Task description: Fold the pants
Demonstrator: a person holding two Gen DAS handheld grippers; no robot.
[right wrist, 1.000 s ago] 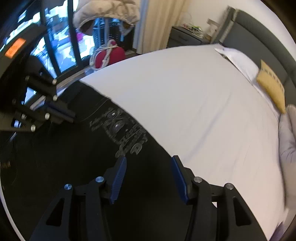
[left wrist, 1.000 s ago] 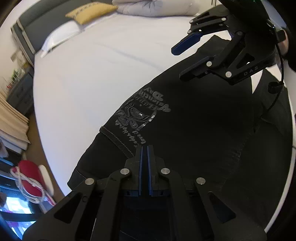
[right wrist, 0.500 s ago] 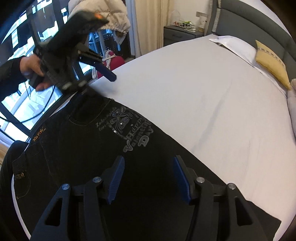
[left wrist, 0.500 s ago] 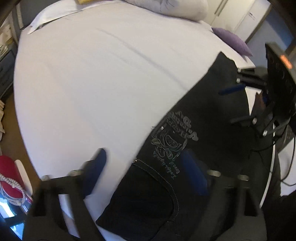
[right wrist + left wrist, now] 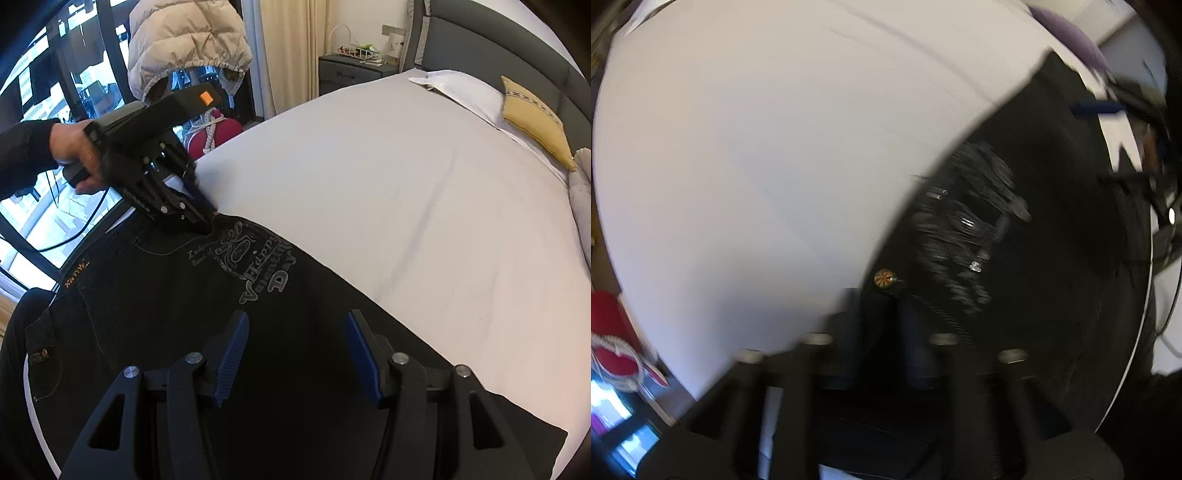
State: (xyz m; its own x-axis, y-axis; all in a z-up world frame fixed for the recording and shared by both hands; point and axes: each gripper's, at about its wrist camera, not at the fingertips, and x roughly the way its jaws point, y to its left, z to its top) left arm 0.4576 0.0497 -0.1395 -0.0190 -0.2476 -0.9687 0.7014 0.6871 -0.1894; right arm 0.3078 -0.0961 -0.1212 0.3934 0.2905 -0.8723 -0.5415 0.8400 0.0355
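Black pants [image 5: 155, 302] with a silver print [image 5: 258, 262] lie flat along the near edge of a white bed [image 5: 388, 177]. My left gripper [image 5: 882, 314] is blurred in its own view; its jaws sit around the waistband corner by a brass button [image 5: 883, 277]. In the right wrist view the left gripper [image 5: 201, 218] presses on that waistband edge, and its jaws look nearly closed on the fabric. My right gripper [image 5: 295, 350] is open and empty above the pant legs. It shows faintly at the far right of the left wrist view [image 5: 1100, 110].
A yellow cushion [image 5: 532, 118] and white pillow [image 5: 458, 88] lie at the grey headboard. A nightstand [image 5: 351, 70] stands beyond. A puffy jacket [image 5: 184, 40] hangs by the window, a red bag [image 5: 218, 133] below it. A purple pillow [image 5: 1067, 33] lies far off.
My left gripper opened, swung out to the waistband corner and has come down around it. My right gripper stayed open and drew back along the legs.
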